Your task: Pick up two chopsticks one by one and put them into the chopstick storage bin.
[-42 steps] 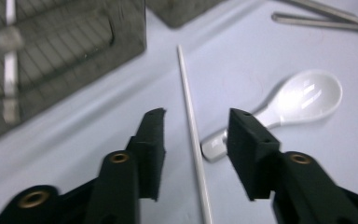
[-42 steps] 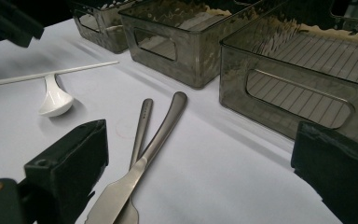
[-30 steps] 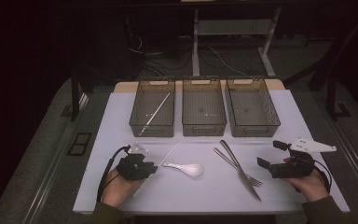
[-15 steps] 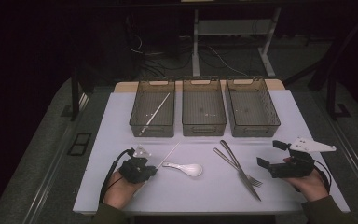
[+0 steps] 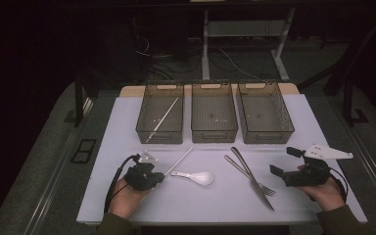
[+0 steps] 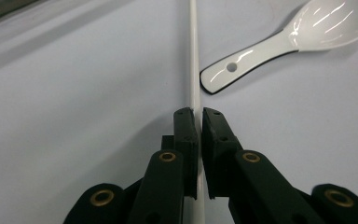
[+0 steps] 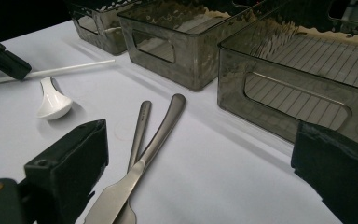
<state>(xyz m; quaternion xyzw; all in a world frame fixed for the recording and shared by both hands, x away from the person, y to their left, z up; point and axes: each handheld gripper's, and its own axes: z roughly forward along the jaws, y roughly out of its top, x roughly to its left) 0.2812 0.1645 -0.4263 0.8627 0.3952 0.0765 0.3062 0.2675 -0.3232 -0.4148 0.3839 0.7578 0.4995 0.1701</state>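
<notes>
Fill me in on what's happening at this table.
A person is sorting cutlery into three bins with a gripper in each hand. The left gripper has just closed on a white chopstick that lies on the table beside a white spoon; another chopstick already lies in the left bin. The right gripper waits with jaws open, holding nothing, near a knife and fork lying crossed on the table. The middle and right bins look empty.
</notes>
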